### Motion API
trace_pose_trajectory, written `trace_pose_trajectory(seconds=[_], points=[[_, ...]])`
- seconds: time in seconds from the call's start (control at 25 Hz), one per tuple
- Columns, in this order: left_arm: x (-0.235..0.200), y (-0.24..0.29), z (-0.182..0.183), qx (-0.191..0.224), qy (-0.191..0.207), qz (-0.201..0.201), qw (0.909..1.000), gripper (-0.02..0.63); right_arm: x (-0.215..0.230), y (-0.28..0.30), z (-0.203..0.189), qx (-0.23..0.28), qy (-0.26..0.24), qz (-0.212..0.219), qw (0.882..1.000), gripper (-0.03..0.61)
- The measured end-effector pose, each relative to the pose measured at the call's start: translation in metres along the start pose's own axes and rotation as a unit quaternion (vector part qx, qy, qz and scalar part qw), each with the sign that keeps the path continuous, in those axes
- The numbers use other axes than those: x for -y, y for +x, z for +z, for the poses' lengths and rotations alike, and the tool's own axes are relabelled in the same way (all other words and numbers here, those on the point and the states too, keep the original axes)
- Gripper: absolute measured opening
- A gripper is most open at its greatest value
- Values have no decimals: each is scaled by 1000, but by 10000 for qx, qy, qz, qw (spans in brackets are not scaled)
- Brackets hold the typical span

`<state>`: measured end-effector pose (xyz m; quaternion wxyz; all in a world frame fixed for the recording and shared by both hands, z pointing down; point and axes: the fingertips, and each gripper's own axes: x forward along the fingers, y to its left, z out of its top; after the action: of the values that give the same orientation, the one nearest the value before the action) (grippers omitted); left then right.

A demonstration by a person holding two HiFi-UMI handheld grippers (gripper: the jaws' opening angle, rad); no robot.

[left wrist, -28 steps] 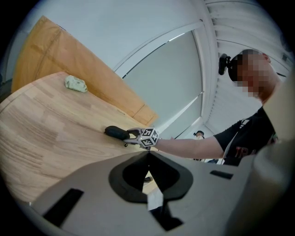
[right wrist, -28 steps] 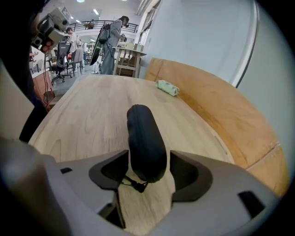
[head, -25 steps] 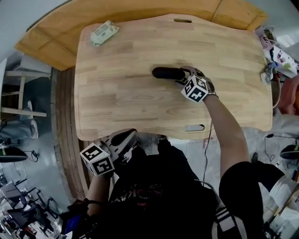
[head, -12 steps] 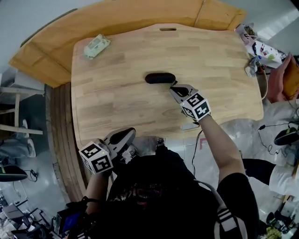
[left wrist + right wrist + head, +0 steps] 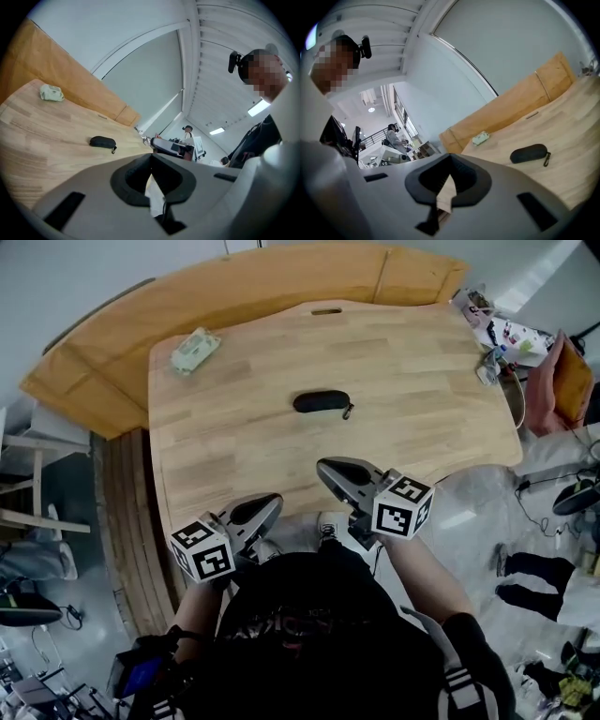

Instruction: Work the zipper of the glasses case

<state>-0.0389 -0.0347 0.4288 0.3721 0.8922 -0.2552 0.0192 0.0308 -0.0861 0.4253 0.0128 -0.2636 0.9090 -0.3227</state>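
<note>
**A:** While both grippers hang close to the person's body, where does the glasses case (image 5: 322, 401) lie?

**B:** It lies on the pale wooden table (image 5: 234, 442), about the middle, with its long side running across the head view. Nothing touches it. A small pull tab (image 5: 348, 412) sticks out at its right end and rests on the wood. The case looks closed, though the zipper line is too small to make out.

**A:** And the left gripper (image 5: 270, 504)?

**B:** It is by the table's near edge, on the left. Its own view shows the two jaws pressed together with nothing between them. There the case sits far ahead and to the left.

**A:** Is the right gripper (image 5: 325, 469) the same?

**B:** Yes. Its jaws meet and it carries nothing. Its tip reaches just over the near edge of the table, well apart from the case. In its own view the case lies ahead, off to the right. Its marker cube (image 5: 403, 507) hangs past the edge, above the floor.

**A:** Is there anything else on the table?

**B:** A pale green packet (image 5: 194, 350) lies near the far left corner, well apart from the case. Behind the table stands a darker, orange-brown board (image 5: 103, 343).
</note>
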Motion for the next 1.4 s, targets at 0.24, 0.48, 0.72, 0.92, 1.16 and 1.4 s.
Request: trace_pose_trajectory(seconds=[0.24,0.48,0.72,0.92,1.16,1.4], points=[[8,-6,1,-168,154,-277,9994,12,-62,-1,-16,105,-61,147,9998,15],[17,-14,-5,-372,312,-459,9978,12,-88,0,-38,186,144,114,9997,15],[18,-25,-14,-518,347,-575,9964,12,-101,7,-52,240,253,67,9994,15],[15,-32,-18,-538,260,-606,9964,12,-104,9,-57,291,363,24,9989,15],[16,-33,-21,-566,249,-645,9960,12,-105,9,-61,315,421,-17,9986,14],[13,-37,-21,-534,215,-612,9965,12,-108,12,-62,289,379,22,9989,14]])
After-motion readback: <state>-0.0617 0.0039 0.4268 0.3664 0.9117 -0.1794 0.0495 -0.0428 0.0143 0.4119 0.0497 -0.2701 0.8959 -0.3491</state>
